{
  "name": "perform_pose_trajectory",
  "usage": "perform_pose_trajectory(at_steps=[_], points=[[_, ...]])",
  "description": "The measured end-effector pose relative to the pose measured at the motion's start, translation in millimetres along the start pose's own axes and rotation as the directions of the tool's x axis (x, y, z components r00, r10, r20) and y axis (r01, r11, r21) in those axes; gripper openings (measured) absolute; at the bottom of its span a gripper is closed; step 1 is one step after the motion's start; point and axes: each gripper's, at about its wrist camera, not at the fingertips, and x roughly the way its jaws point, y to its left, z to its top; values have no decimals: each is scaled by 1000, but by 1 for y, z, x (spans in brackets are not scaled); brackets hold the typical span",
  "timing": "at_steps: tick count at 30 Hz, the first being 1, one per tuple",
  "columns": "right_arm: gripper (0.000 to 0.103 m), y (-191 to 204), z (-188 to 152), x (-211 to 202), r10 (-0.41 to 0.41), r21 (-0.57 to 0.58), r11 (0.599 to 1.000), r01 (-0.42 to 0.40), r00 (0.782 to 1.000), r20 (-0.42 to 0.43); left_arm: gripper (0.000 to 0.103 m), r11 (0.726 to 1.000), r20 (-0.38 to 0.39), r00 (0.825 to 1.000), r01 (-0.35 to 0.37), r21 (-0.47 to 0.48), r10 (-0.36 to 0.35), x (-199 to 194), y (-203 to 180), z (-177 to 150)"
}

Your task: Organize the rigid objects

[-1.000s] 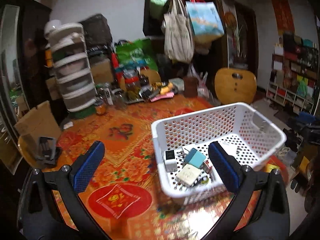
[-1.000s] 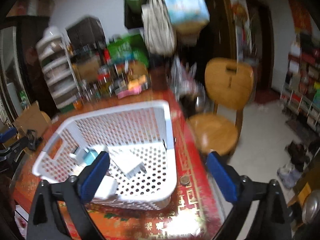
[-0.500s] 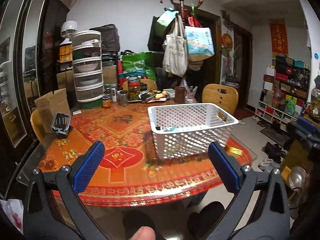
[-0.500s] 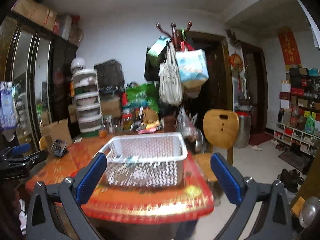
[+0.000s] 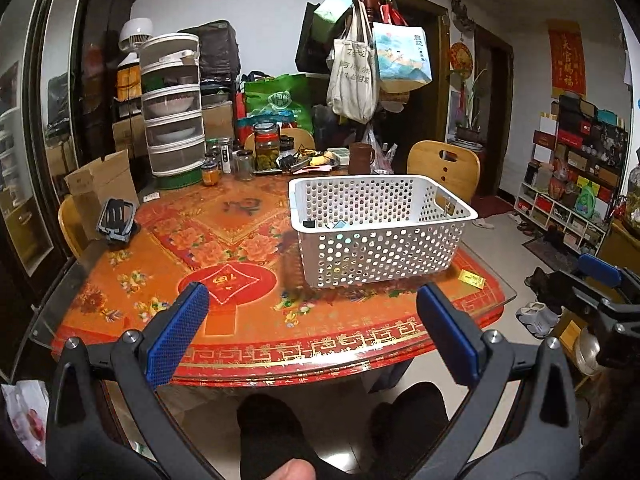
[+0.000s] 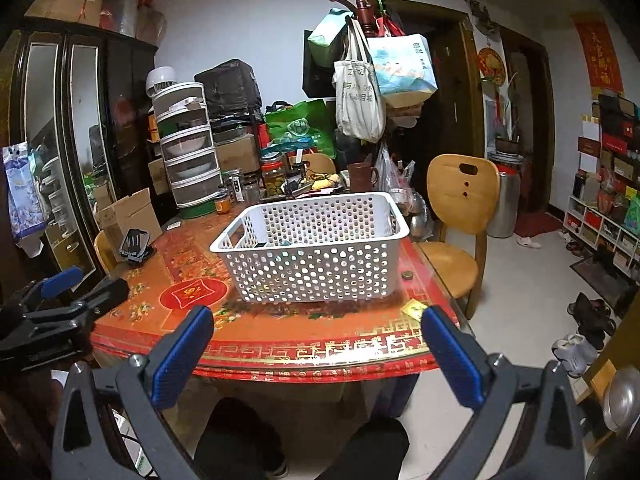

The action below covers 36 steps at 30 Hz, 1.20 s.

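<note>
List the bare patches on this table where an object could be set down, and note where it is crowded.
Free: the near strip of table before the white basket, and the stretch between basket and black holder. Crowded: the far edge, packed with jars and stacked containers.

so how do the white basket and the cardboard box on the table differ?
The white basket is perforated plastic; the cardboard box is plain brown card. The basket stands upright near the table's front right, with small items inside; the box sits tilted at the far left edge, flaps open, contents not visible. Both are open-topped containers, untouched by either gripper.
</note>
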Motion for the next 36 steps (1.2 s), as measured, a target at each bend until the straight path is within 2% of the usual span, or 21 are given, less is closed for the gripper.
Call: perform_pose_trajectory(at_steps=[36], points=[[103, 1, 3, 7, -10, -24, 1000, 10, 1000, -27, 102, 1000, -12, 1000, -4, -14, 4, 11, -2, 0]])
